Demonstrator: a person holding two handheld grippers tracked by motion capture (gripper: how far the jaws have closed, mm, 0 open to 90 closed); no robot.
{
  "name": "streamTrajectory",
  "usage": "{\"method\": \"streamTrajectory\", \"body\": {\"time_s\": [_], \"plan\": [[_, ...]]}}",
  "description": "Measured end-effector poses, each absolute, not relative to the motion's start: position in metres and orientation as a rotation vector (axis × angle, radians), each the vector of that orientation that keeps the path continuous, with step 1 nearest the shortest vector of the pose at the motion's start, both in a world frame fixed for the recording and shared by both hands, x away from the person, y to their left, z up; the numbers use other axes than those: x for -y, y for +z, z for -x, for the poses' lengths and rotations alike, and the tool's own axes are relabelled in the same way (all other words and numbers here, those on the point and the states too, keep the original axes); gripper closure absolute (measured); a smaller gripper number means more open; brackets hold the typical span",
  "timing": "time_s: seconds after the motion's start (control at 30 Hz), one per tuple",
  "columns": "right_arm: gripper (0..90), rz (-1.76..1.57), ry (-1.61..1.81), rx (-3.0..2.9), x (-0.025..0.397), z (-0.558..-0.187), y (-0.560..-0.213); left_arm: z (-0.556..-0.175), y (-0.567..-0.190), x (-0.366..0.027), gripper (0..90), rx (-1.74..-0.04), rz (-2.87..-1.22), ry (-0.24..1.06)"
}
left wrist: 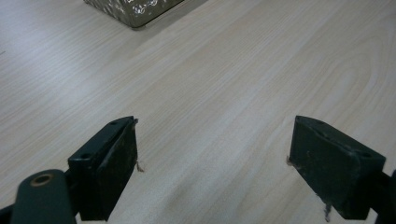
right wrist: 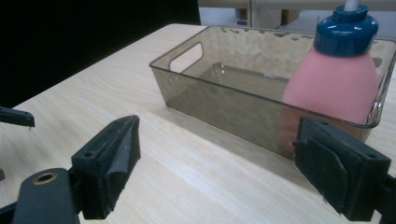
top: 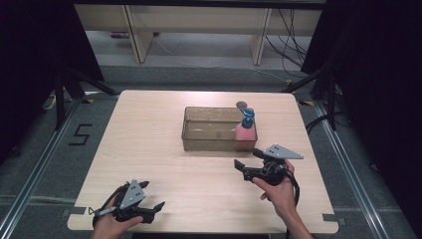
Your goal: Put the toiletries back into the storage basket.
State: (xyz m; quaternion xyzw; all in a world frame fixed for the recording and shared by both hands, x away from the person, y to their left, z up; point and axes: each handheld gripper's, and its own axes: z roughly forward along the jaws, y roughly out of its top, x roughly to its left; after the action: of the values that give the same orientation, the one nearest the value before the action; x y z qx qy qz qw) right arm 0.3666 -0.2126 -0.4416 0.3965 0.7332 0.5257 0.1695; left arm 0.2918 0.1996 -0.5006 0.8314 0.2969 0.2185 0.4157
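Observation:
A clear brownish bin (top: 206, 140) stands in the middle of the wooden table. At the bin's right end a pink bottle (top: 245, 132) with a blue cap stands upright. My right gripper (top: 246, 157) is open just in front of the bin's right end, pointing left, with nothing between its fingers. In the right gripper view the bottle (right wrist: 334, 79) sits behind the bin wall (right wrist: 210, 93), beyond the open right gripper (right wrist: 217, 123). My left gripper (top: 152, 195) is open near the front left edge, over bare wood. The left gripper view shows the open left gripper (left wrist: 215, 126) with nothing in it.
A small round dark object (top: 242, 104) lies on the table just behind the bin. A bin corner (left wrist: 135, 9) shows at the top of the left gripper view. Black curtains and stand legs flank the table; cables lie on the floor at the right.

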Motion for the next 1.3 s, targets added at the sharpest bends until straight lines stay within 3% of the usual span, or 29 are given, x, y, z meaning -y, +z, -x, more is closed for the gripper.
{"method": "streamTrajectory", "body": {"time_s": [1.3], "plan": [[15.9, -1.175, 1.525, -2.137, 0.216, -0.334, -0.458, -0.291, -0.500, -0.199, 14.9, -0.746, -2.090, 0.549]]}}
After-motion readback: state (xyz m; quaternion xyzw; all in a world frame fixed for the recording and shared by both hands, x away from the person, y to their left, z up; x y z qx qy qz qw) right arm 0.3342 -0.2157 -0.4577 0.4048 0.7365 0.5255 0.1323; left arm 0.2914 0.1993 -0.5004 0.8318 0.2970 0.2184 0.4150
